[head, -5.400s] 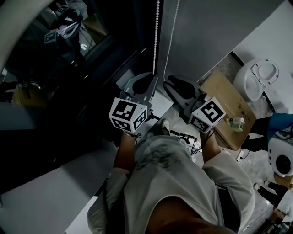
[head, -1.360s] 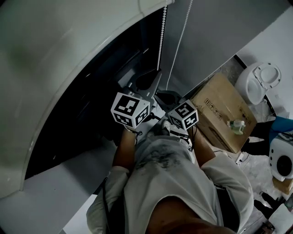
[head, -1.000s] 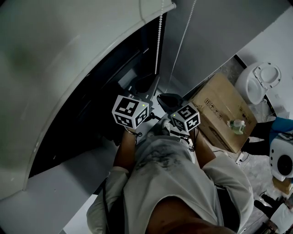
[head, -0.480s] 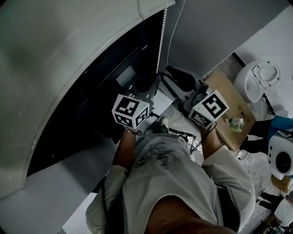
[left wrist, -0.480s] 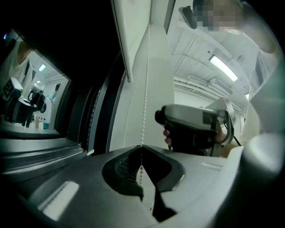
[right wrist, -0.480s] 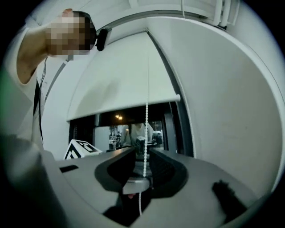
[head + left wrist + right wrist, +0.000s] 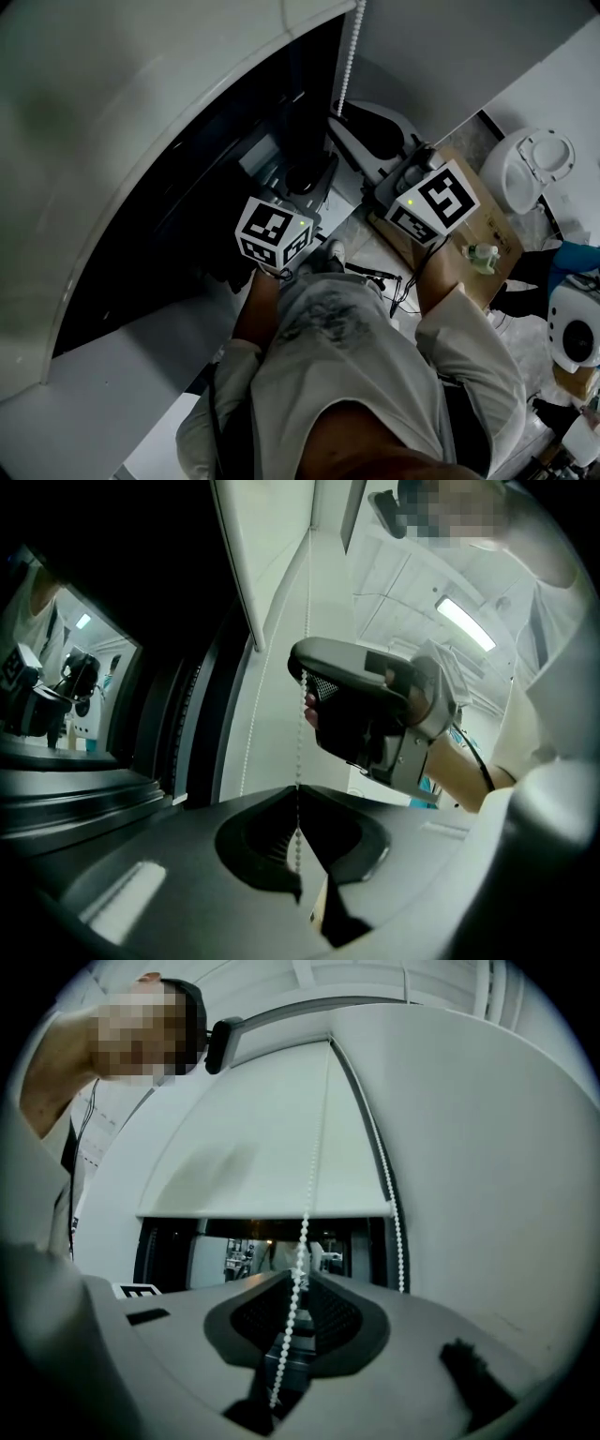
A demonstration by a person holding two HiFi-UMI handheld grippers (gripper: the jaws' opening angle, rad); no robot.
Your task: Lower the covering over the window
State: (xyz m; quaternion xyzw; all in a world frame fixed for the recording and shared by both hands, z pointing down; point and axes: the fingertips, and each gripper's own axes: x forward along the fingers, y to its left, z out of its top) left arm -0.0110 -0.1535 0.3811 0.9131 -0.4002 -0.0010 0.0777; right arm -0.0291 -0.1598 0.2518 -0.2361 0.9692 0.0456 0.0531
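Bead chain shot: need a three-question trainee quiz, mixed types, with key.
1. True or false: the roller blind already covers the whole window.
2. Which is higher on the bead chain: the left hand-held gripper or the right hand-held gripper?
3. What runs between the left hand-held gripper's jaws? A) the bead chain B) a cloth C) nothing

Key: 1 false, dark glass shows below the blind's bottom edge; 2 the right hand-held gripper; 3 A.
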